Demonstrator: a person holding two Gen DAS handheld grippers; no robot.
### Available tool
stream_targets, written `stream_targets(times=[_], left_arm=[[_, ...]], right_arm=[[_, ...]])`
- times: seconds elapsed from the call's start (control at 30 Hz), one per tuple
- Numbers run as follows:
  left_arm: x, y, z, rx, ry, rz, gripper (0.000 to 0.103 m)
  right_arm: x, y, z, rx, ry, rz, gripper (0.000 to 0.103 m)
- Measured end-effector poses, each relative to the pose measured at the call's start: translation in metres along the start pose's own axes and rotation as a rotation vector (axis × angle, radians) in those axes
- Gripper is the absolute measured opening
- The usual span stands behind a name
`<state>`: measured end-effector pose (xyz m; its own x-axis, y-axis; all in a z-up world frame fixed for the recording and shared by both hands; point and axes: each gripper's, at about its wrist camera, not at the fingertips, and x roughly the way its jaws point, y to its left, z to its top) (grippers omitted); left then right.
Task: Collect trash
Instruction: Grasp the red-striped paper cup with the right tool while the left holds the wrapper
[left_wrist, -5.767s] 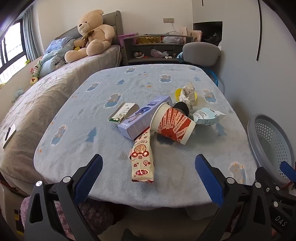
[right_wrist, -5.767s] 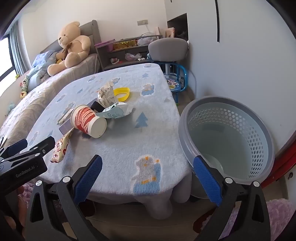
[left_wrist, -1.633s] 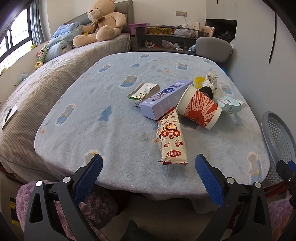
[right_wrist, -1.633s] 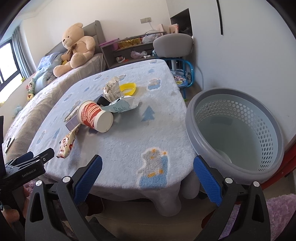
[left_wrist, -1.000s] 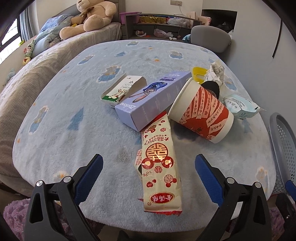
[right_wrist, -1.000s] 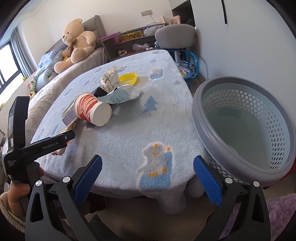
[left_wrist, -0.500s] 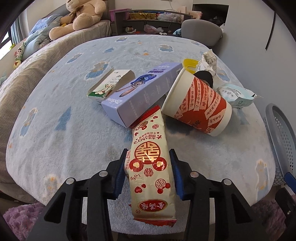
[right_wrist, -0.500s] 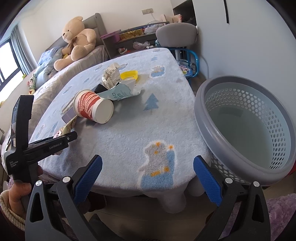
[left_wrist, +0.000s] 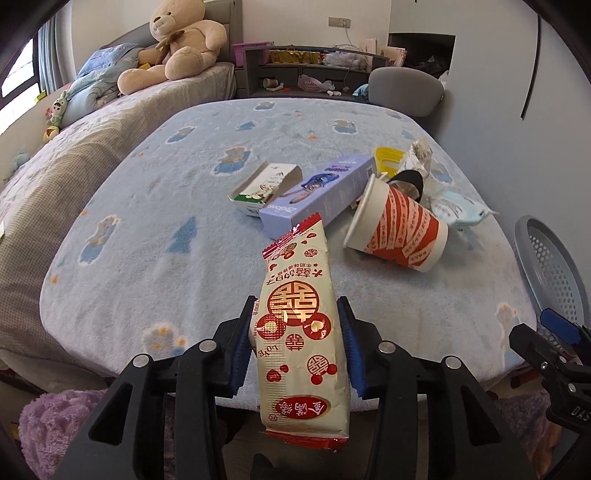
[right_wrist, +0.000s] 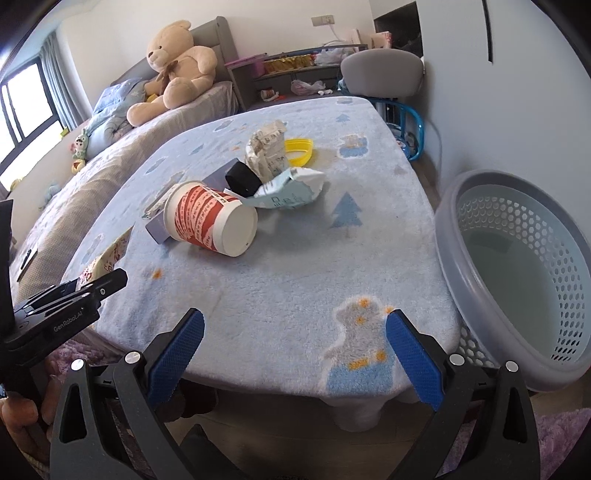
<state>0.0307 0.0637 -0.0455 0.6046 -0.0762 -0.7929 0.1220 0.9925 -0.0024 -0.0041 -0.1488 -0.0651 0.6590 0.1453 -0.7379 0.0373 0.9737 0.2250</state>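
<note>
Two grippers at the counter's (right_wrist: 295, 295) near edge, open carpet ahead. Left gripper (left_wrist: 297, 345): jaws clamped on a red-and-cream snack wrapper (left_wrist: 301, 325), lifted clear. Right gripper (right_wrist: 293, 352): jaws wide, empty. Paper cup (left_wrist: 399, 230), lilac box (left_wrist: 317, 194), crumpled wrappers (right_wrist: 284, 188) clustered mid-counter; grey basket (right_wrist: 517, 280) just beside the right edge.

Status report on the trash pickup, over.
Left gripper shut on snack wrapper, lifted. Right gripper open, empty. Laundry basket clear; paper cup still on table.
</note>
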Motion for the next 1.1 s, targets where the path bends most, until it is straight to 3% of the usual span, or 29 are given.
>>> stream_targets(times=[0.27,0.63,1.1], left_arm=[[-0.011,0.023,0.015,-0.039,-0.076,0.056,0.042],[0.004,0.051,0.011,-0.097,-0.063,0.078,0.042],[0.013,0.066,0.010,-0.134,-0.057,0.077,0.042]], right_arm=[[0.026,0.030,0.019,-0.093,0.021,0.039,0.097],[0.054,0.070,0.043,-0.322,0.044,0.060,0.097],[0.099,0.100,0.063,-0.565,0.110,0.003,0.095]])
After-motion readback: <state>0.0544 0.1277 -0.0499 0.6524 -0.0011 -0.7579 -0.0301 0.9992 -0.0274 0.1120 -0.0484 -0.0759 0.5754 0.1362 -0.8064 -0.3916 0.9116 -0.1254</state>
